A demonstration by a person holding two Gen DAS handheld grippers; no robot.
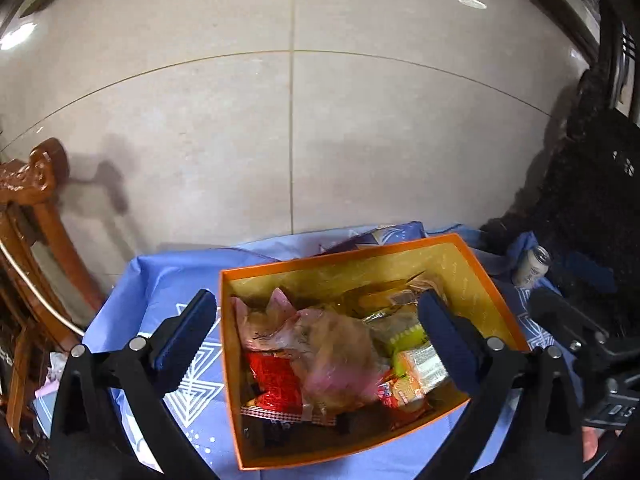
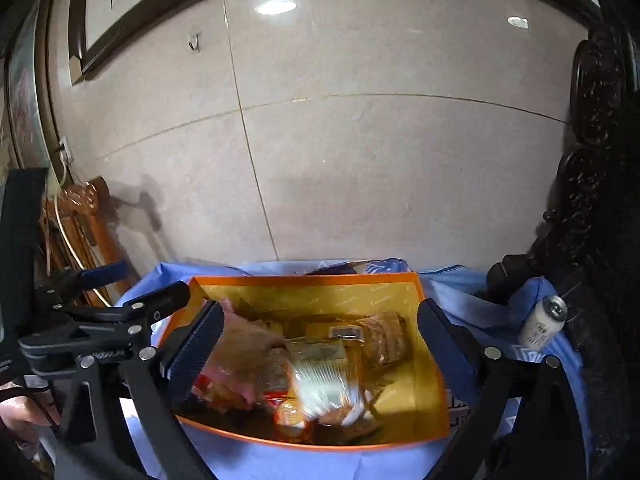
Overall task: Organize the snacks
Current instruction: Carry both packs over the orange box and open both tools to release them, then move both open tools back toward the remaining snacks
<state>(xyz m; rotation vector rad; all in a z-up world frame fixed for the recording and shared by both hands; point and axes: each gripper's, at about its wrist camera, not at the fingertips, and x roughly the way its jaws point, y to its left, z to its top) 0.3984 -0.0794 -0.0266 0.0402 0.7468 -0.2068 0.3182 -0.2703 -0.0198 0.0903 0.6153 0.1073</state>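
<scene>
The orange box [image 1: 452,248] stands on the tabletop [image 1: 168,280], which is covered by a blue cloth with white triangle patterns. Its inside is yellow, and it holds a loose heap of snacks [image 1: 340,344]: a pink-tinted clear bag of brownish pieces, a red packet [image 1: 276,380] low on the left side, a green-and-yellow packet [image 1: 404,338] toward the right, and several clear-wrapped pieces. In the right wrist view the same box [image 2: 304,280] shows its contents blurred, with a shiny clear wrapper [image 2: 324,376] near the middle and a wrapped brown piece [image 2: 386,336] further back.

The left gripper [image 1: 318,338] hangs above the box with its fingers [image 1: 188,328] released and spread wide; one finger lies over the cloth left of the box, the other over the box's right side, and nothing is between them. The right gripper [image 2: 320,348] also hangs over the box, fingers [image 2: 444,340] spread wide and gripping nothing. In that view the left gripper [image 2: 132,312] shows at the left edge, with part of a hand [image 2: 20,412] below it.

A white can [image 1: 532,266] stands upright on the cloth, right of the box and well apart from it, beside dark carved furniture [image 2: 596,200]. Behind the box lies a dark blue packet [image 1: 376,236]. A wooden chair [image 1: 36,216] stands left of the tabletop, against a tiled beige wall [image 1: 320,120].
</scene>
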